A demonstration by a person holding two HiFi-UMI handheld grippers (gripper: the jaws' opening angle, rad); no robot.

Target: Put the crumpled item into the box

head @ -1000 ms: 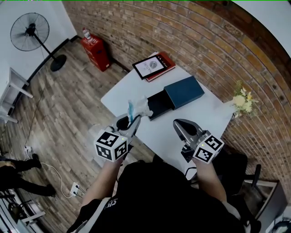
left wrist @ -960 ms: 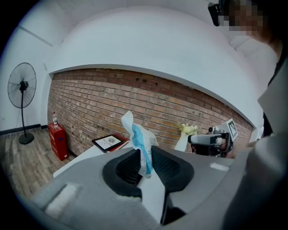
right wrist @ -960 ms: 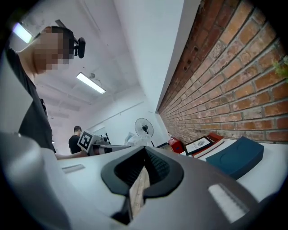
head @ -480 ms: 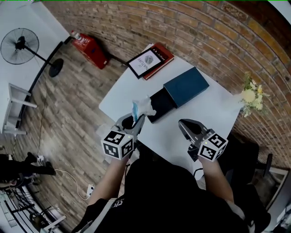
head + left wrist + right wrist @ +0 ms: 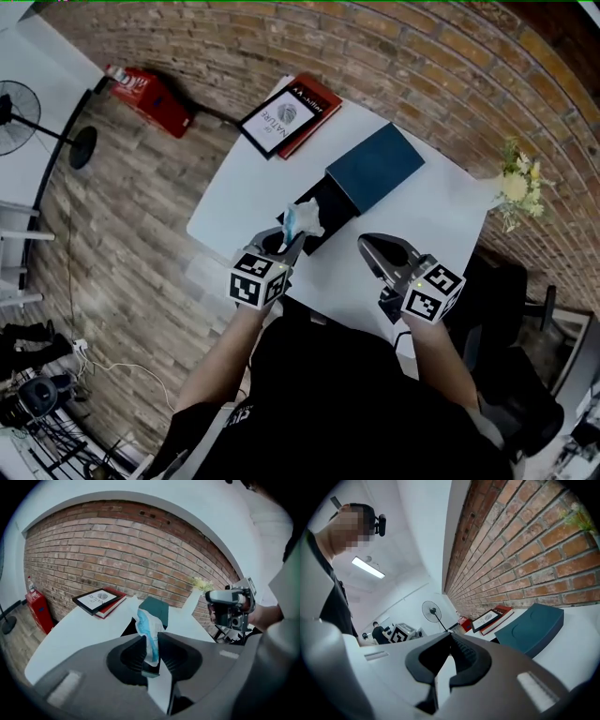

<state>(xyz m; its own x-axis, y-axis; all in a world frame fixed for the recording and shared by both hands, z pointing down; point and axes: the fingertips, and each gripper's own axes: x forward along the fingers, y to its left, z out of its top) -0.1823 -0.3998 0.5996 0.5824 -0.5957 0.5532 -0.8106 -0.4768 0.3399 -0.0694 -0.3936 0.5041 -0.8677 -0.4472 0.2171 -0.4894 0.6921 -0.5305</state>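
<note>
My left gripper (image 5: 289,239) has its fingers (image 5: 135,654) clamped on the lower end of the crumpled item (image 5: 149,630), a white and blue wad that stands up out of the grip. From the head view it hangs at the near end of the box (image 5: 330,199), over or just beside the dark open tray. I cannot tell whether it is fully inside the rim.

To do this well, I judge I should carry the wad a little further forward, until it sits squarely over the open part. Then I lower it inside the walls and only there let the fingers part. It is light and springy, so a drop from high up may bounce or catch on the rim.

The teal lid (image 5: 375,167) covers the far part of the box, so only the near part is free. I should not push deep toward it.

My right gripper (image 5: 370,248) hovers to the right of the box with its fingers closed on nothing, well clear of my path. The worktop (image 5: 248,192) has bare room to the left of the box. Its near edge lies close under my hands. The books (image 5: 286,114) and the flowers (image 5: 516,186) stand well away.
</note>
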